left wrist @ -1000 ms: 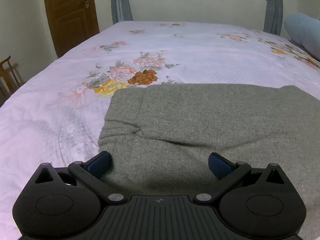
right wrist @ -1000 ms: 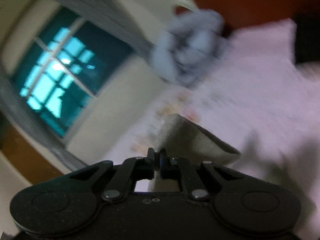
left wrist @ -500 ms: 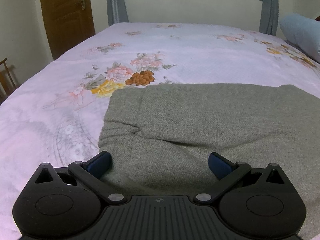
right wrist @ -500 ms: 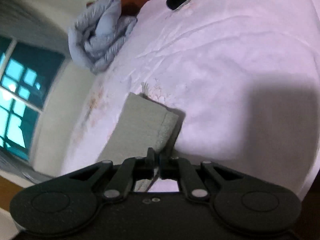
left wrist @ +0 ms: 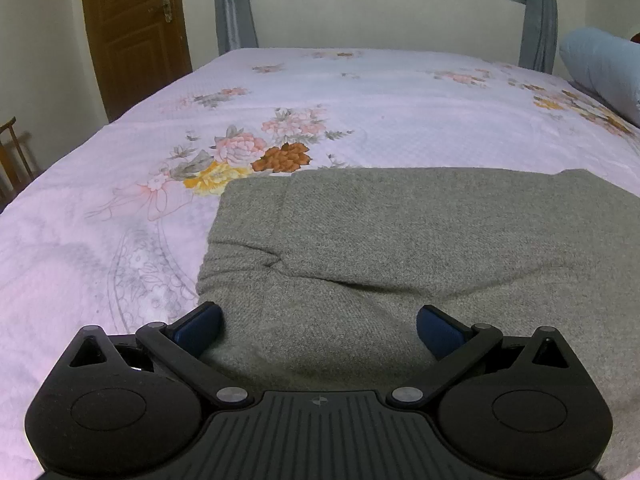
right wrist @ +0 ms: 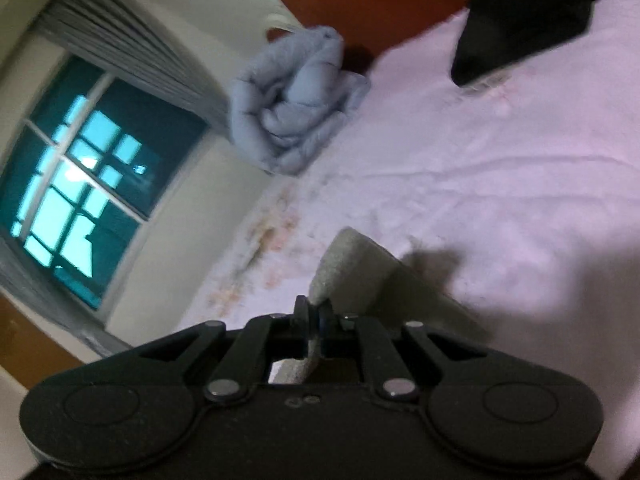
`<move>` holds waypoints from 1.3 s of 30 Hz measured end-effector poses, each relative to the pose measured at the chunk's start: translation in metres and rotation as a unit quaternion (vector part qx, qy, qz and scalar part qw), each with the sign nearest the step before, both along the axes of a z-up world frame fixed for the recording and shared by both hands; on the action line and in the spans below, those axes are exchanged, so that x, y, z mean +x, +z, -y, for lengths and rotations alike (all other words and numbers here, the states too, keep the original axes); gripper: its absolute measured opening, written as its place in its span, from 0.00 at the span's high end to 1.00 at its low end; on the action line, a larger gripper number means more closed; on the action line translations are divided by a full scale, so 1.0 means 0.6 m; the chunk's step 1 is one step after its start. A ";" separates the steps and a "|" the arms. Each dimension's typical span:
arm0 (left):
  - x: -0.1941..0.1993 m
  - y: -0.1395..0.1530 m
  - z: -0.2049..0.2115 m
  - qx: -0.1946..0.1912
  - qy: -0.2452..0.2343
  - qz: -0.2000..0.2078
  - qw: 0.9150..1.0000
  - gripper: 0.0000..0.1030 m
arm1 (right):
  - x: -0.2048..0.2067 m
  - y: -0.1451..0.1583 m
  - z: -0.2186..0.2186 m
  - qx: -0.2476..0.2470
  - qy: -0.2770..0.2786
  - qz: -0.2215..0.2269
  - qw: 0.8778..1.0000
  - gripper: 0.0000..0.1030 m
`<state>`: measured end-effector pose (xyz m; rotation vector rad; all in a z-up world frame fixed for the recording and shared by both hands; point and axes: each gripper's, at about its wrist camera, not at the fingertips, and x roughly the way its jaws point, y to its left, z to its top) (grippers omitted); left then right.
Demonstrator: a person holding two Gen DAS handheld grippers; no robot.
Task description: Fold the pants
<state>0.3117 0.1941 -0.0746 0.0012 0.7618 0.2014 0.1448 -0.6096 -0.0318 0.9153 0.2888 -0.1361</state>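
Grey knitted pants point(left wrist: 420, 240) lie folded on the pink flowered bed sheet point(left wrist: 120, 240) in the left wrist view, with a crease running across them. My left gripper point(left wrist: 318, 326) hovers open over their near edge, blue pads point(left wrist: 200, 322) spread wide and nothing between them. In the tilted right wrist view, my right gripper point(right wrist: 314, 316) is shut on a fold of the same grey pants point(right wrist: 352, 264), which rises from the jaws and drapes to the right above the sheet point(right wrist: 500, 200).
A rolled light-blue quilt point(right wrist: 292, 104) lies at the head of the bed; its end shows as the quilt point(left wrist: 604, 64) at far right. A black garment point(right wrist: 528, 16) lies on the sheet. A brown door point(left wrist: 132, 32), window and grey curtains stand beyond the bed.
The right gripper has come down with the grey fabric still pinched, and its view has rolled and swung across the bed. The left gripper and the folded pants below it have stayed put.
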 end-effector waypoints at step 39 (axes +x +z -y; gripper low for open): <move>-0.002 0.001 0.002 0.009 0.000 0.013 1.000 0.00 | -0.003 -0.071 0.058 0.022 -0.030 -0.066 0.997 0.94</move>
